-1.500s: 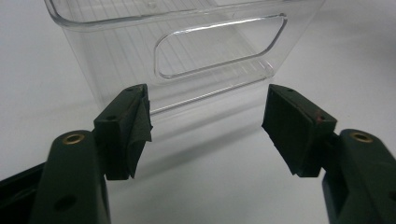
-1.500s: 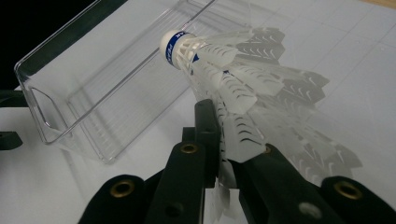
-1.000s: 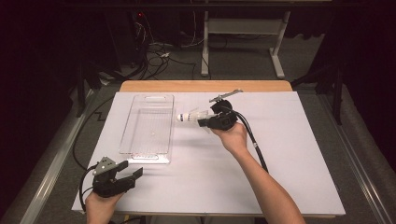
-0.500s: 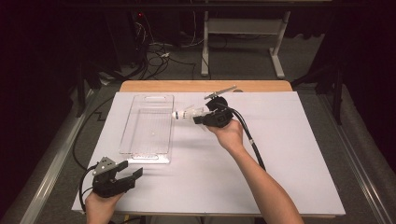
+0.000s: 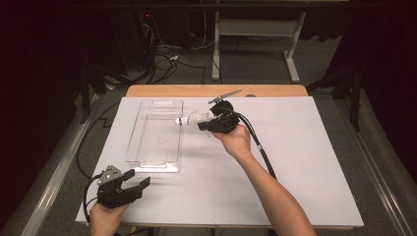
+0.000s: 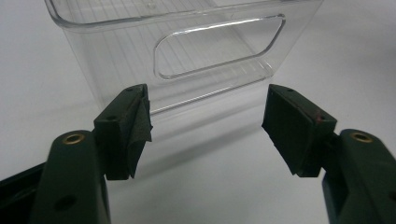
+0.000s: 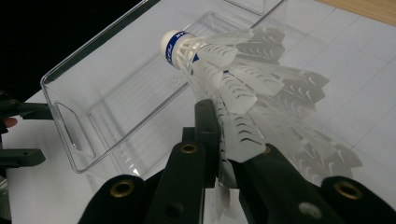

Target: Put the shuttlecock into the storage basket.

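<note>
We list: shuttlecock (image 7: 219, 70), pinched by its feather skirt in our right gripper (image 5: 204, 125), cork end over the right rim of the clear bin (image 5: 156, 130). Left gripper (image 6: 205, 126), jaws spread, nothing between them, near the bin's handle end.

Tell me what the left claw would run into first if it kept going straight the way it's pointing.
Most likely the near end wall of the clear bin, the one with the handle cutout. The open left claw faces it squarely, with bare white table cover between.
</note>
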`<state>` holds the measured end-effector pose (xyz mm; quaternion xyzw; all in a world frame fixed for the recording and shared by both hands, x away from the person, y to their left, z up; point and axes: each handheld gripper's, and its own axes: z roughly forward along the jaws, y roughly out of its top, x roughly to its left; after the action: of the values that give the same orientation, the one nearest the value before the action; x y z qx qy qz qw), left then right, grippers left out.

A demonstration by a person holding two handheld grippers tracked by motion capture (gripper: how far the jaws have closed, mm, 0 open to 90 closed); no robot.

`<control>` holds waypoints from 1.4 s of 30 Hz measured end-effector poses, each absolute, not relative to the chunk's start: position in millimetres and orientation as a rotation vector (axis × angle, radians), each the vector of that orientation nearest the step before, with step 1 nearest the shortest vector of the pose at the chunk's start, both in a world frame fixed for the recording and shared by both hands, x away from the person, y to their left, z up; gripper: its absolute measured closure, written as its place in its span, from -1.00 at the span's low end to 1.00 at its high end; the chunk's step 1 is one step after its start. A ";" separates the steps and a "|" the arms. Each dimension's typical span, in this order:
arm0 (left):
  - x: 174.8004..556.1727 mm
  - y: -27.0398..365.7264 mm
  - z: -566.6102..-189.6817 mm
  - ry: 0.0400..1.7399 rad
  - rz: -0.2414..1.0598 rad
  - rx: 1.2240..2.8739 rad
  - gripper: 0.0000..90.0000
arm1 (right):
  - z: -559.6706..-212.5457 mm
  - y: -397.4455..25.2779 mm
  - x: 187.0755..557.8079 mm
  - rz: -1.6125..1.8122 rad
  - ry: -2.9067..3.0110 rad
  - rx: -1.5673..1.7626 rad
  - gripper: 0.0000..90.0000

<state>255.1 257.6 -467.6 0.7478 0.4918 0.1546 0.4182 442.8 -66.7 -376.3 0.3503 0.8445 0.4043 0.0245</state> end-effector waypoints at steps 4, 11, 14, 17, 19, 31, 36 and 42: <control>254.6 257.5 -467.5 1.233 0.385 1.874 -0.26 | -375.4 -63.7 443.9 1.253 2.612 1.089 0.99; 254.6 257.3 -467.4 1.233 0.386 1.873 -0.26 | -373.6 -58.2 445.6 1.246 2.619 1.072 0.99; 254.6 257.5 -467.4 1.232 0.385 1.873 -0.26 | -372.5 -55.1 446.4 1.242 2.621 1.065 0.99; 254.5 257.6 -467.4 1.232 0.386 1.872 -0.26 | -372.0 -52.0 447.5 1.242 2.623 1.067 0.99; 254.5 257.9 -467.5 1.231 0.387 1.874 -0.26 | -371.8 -50.1 448.5 1.240 2.624 1.066 0.99; 254.6 258.1 -467.5 1.230 0.387 1.873 -0.26 | -371.4 -40.1 452.9 1.236 2.635 1.055 0.98; 255.3 258.7 -467.5 1.231 0.382 1.876 -0.26 | -372.3 -35.6 455.0 1.238 2.640 1.051 0.99; 255.1 258.6 -467.4 1.233 0.383 1.872 -0.26 | -373.6 -29.3 457.6 1.239 2.640 1.064 0.99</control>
<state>255.1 258.6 -467.4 0.7470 0.4920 0.1530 0.4201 457.6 -29.3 -373.6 0.3425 0.8504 0.3990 0.0185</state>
